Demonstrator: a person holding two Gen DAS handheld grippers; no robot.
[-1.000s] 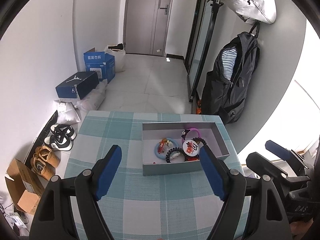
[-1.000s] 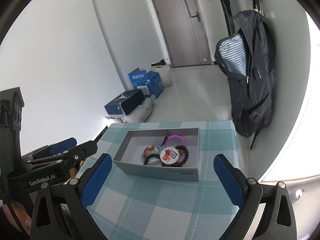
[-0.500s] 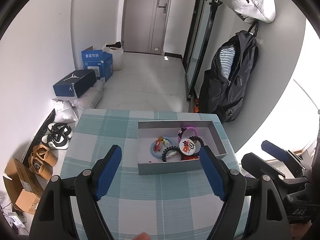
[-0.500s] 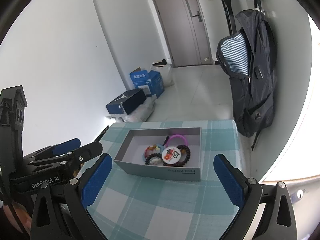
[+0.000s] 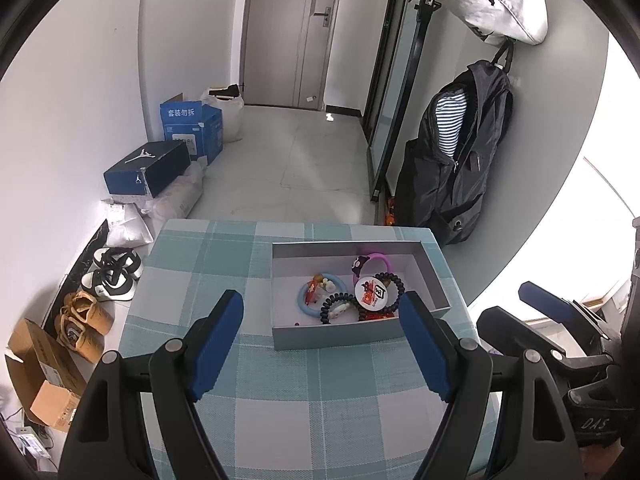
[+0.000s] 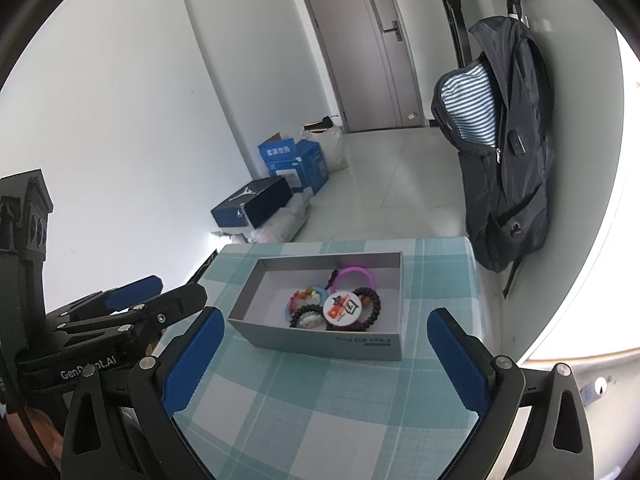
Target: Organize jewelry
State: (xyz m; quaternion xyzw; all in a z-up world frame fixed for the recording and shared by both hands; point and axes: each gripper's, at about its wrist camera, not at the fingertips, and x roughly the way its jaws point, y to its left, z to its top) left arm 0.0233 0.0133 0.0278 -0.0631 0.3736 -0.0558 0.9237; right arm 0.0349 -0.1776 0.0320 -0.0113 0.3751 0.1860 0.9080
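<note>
While both grippers hang above the near end of the checked tablecloth (image 5: 280,396), neither one touches anything. On the left gripper (image 5: 322,334) the fingers (image 5: 216,344) stand wide apart, with only cloth and the near wall of the grey box (image 5: 340,338) showing between their blue pads. The right gripper (image 6: 324,356) is spread just as wide (its blue pads frame the box from either side in its own view), and nothing sits in its grasp either.

All the jewelry lies inside the open grey box, on the far right part of the table: a pink ring bracelet (image 5: 374,266) toward the back, a light blue ring (image 5: 314,298) to the left, a black beaded bracelet (image 5: 394,292) around a round white badge (image 5: 370,294), and another black beaded loop (image 5: 334,308) nearest the front wall.
</note>
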